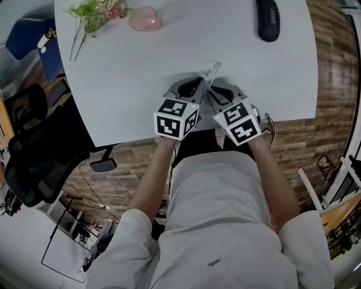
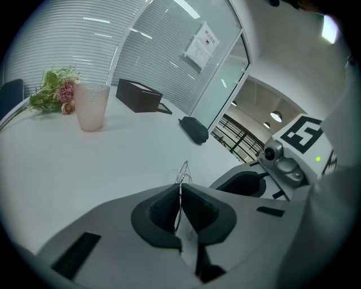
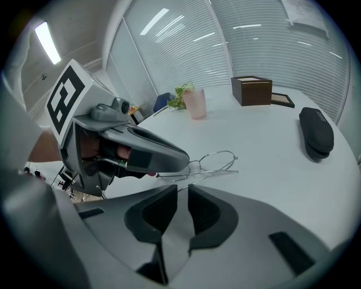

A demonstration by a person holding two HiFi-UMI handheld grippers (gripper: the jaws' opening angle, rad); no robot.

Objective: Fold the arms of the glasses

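From the head view, you are holding both grippers side by side over the near edge of the white table (image 1: 141, 73). The left gripper (image 1: 194, 86) and right gripper (image 1: 217, 93) are converging on the wire glasses (image 1: 211, 70), which are lying just past their tips. A pink cup (image 1: 145, 18), some flowers (image 1: 93, 12) and a dark glasses case (image 1: 267, 20) are sitting well apart at the far side.

In the left gripper view, your left gripper (image 2: 180, 195) is pinching a thin wire part of the glasses (image 2: 183, 169) between closed pads. The rest of the frame is sticking out ahead over the table (image 2: 84, 163), and the right gripper (image 2: 242, 182) is sitting close on the right.

In the right gripper view, your right gripper (image 3: 181, 200) is showing only a narrow gap between its pads. One arm of the glasses (image 3: 217, 161) is reaching to the mouth of that gap, and I cannot tell whether it is touching. The left gripper (image 3: 169, 161) is covering the frame's left end.
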